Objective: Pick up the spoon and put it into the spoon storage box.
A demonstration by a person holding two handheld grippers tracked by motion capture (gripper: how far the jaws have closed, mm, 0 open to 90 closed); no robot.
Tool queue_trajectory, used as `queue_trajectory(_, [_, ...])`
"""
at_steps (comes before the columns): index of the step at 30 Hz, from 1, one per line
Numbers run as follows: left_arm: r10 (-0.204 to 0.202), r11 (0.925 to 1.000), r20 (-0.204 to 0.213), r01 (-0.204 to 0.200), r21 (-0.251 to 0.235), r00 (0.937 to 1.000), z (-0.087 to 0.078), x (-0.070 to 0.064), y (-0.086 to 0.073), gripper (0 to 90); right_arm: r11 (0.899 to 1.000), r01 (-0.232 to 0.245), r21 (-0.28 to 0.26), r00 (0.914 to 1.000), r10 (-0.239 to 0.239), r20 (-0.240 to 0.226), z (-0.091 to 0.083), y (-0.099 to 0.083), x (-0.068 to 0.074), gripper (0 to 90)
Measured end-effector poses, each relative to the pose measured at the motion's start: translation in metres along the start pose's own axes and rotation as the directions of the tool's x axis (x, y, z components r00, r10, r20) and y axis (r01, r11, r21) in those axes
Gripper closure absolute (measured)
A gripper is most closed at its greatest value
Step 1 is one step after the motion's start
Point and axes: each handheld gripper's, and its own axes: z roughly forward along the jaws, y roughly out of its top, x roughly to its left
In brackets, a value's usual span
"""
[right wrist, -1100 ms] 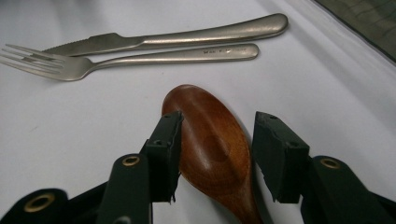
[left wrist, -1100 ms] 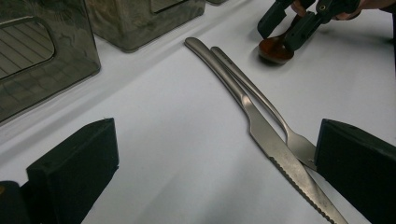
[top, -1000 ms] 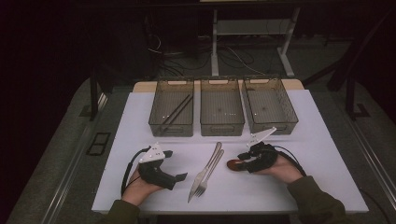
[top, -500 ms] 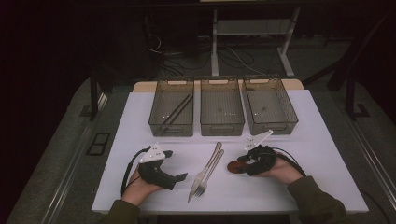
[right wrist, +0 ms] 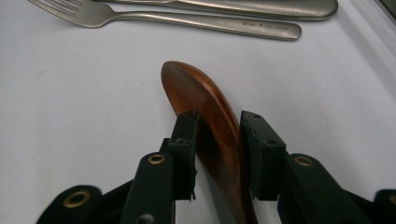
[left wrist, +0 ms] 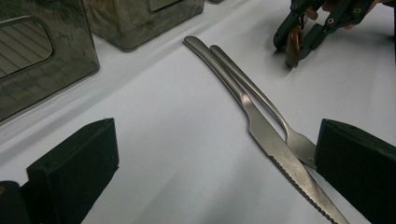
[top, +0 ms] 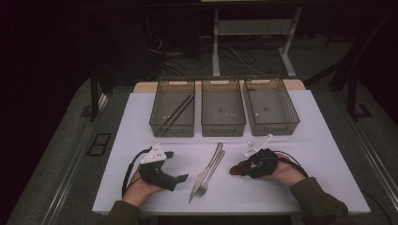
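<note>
Sorting of cutlery into three bins, judged early in progress.

Done: left bin (top: 172,108), at 11 o'clock from tabletop centre, holding a pair of dark chopsticks (top: 178,112) laid diagonally. Middle bin (top: 223,108) and right bin (top: 271,107), at 12 and 1 o'clock, apparently bare.

In hand: wooden spoon (right wrist: 210,121), reddish-brown, clamped edge-up between the jaws of the right gripper (right wrist: 218,140); jaws closed nearly to the spoon's thickness, bowl tip resting on or just above the white tabletop (top: 324,154). Located at 5 o'clock from tabletop centre, well short of the bins. Lift and carry to a bin judged outstanding.

Left: metal knife (left wrist: 280,154) and metal fork (left wrist: 261,100), lying side by side and touching, handles toward 12 o'clock, near 6 o'clock of tabletop centre. Both untouched.

Left gripper (left wrist: 217,163): jaws spread wide, holding nothing, resting low at 7 o'clock, aimed at the knife and fork; right-hand jaw just beside the fork's head.

Writing: small stamped lettering on the fork handle in the right gripper view, too blurred to read. No labels legible on the bins.
</note>
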Motion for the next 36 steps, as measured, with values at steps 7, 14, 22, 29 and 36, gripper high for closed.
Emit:
queue_trajectory(7, [0.001,1.0,0.003,-0.001,0.004,1.0,0.001,0.0,0.0,0.0,1.0,0.015,0.006,0.9999,-0.015,-0.007,0.0,0.0,0.001,71.1])
queue_trajectory(14, [0.004,1.0,0.007,-0.004,0.005,1.0,0.001,-0.001,0.0,0.0,1.0,0.02,0.011,0.9997,-0.02,-0.012,0.0,0.0,0.001,75.3])
queue_trajectory(22, [0.015,0.9998,0.012,-0.015,0.01,0.9998,0.002,-0.002,-0.001,0.0,1.0,0.014,0.012,0.9994,-0.014,-0.031,0.0,0.0,0.0,79.1])
queue_trajectory(29, [0.02,0.9998,0.015,-0.02,0.008,0.9997,0.002,-0.002,-0.001,0.0,1.0,0.001,0.008,0.9994,0.0,-0.035,-0.002,0.0,-0.001,79.3])
queue_trajectory(36, [0.019,0.9998,0.019,-0.019,0.007,0.9997,0.003,-0.002,-0.001,0.0,0.997,-0.073,-0.029,0.9972,0.073,-0.016,-0.01,0.001,-0.006,79.4])
